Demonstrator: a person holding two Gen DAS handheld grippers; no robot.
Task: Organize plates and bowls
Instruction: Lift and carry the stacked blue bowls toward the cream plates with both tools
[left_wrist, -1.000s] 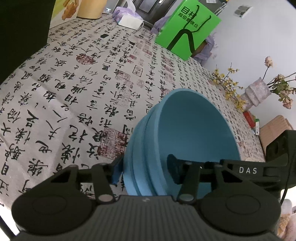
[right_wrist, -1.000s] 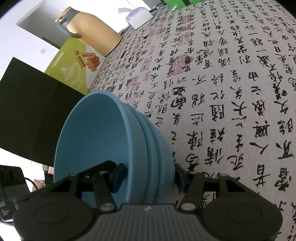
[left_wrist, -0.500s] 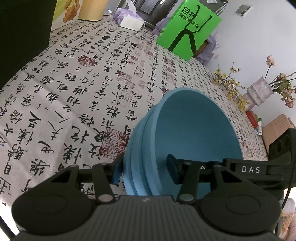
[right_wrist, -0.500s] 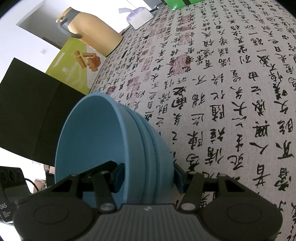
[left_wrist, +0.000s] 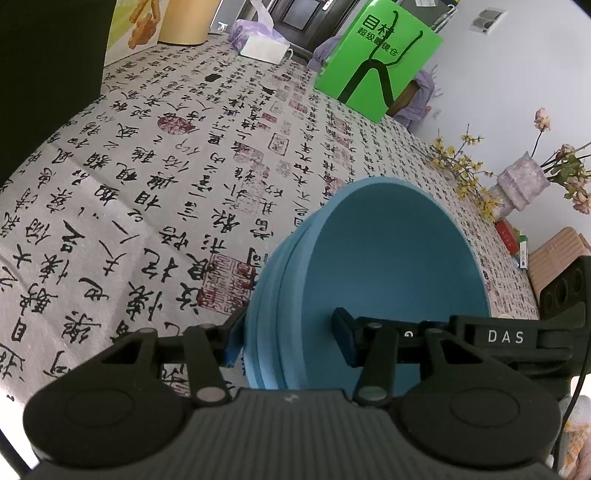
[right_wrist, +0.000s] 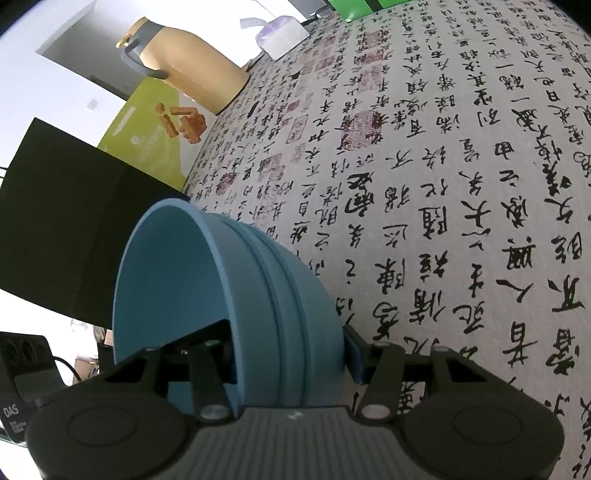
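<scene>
Both grippers (left_wrist: 286, 341) (right_wrist: 290, 352) clamped on stacked blue bowls (left_wrist: 388, 266) over calligraphy tablecloth (left_wrist: 147, 192).

Ahead lies a calligraphy-print tablecloth (left_wrist: 177, 177); far ahead a green paper bag (left_wrist: 380, 59) and tissue box (left_wrist: 264, 46); a flower vase (left_wrist: 521, 184) stands far right.

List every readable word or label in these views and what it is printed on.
"DAS": on the right claw's body.
"DAS": on the left claw's body; smaller print below too blurred.
"目村": on the green bag; the line beneath too small.
Calligraphy on the tablecloth: too distorted to read.
</scene>
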